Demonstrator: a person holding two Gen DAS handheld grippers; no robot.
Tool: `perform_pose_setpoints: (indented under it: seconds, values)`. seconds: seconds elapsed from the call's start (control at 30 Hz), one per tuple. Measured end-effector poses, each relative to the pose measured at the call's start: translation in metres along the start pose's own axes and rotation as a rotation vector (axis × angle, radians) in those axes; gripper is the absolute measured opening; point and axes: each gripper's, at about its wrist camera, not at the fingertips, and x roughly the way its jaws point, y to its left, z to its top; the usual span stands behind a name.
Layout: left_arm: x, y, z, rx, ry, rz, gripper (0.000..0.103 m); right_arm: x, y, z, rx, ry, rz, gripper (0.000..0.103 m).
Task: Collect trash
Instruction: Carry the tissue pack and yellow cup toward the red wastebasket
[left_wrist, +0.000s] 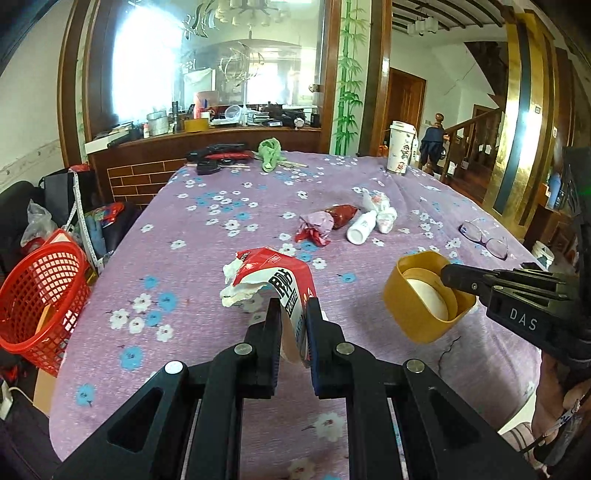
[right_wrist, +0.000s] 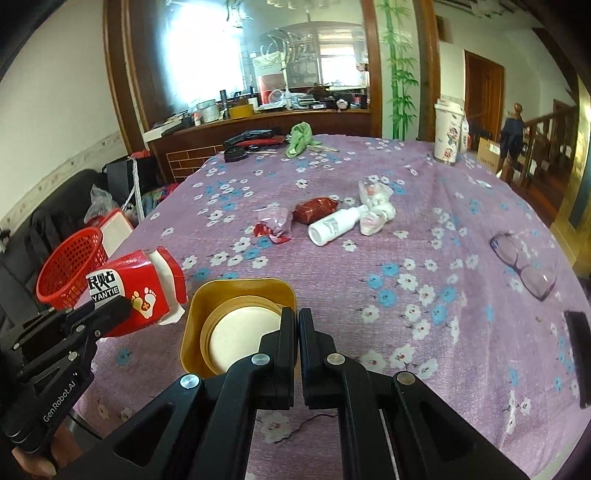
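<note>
My left gripper (left_wrist: 293, 308) is shut on a torn red and white carton (left_wrist: 273, 280) and holds it above the purple flowered tablecloth (left_wrist: 221, 229); the carton also shows in the right wrist view (right_wrist: 136, 291). My right gripper (right_wrist: 297, 314) is shut on the rim of a yellow square tub (right_wrist: 240, 321) with a white lid inside; the tub shows in the left wrist view (left_wrist: 424, 295). A red mesh basket (left_wrist: 40, 295) stands off the table's left edge. More trash lies mid-table: a pink and red wrapper (right_wrist: 275, 223), a brown-red packet (right_wrist: 316, 208), a white bottle (right_wrist: 336, 225) and crumpled plastic (right_wrist: 375, 206).
Glasses (right_wrist: 522, 264) and a black phone (right_wrist: 580, 350) lie at the right. A tall paper cup (right_wrist: 448, 129) stands at the far right corner. A green cloth (right_wrist: 299, 138) and black and red tools (right_wrist: 251, 142) lie at the far edge.
</note>
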Motion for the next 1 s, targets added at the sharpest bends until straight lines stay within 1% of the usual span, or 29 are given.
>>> perform_pose_setpoints:
  seconds: [0.2,0.43,0.83,1.0]
  values:
    - [0.001,0.006,-0.003,-0.001,-0.006,0.020,0.012,0.003,0.008,0.000,-0.035,0.000,-0.027,0.003]
    - [0.002,0.008,-0.005,0.002,-0.007,0.016,0.012,0.002,0.012,0.000,-0.060,-0.015,-0.050,0.003]
    - [0.004,0.008,-0.005,0.003,-0.009,0.033,0.012,0.009,0.013,-0.001,-0.068,-0.008,-0.053,0.003]
    - [0.006,0.008,-0.007,0.019,-0.016,0.053,0.012,0.013,0.013,-0.005,-0.070,-0.002,-0.055,0.003]
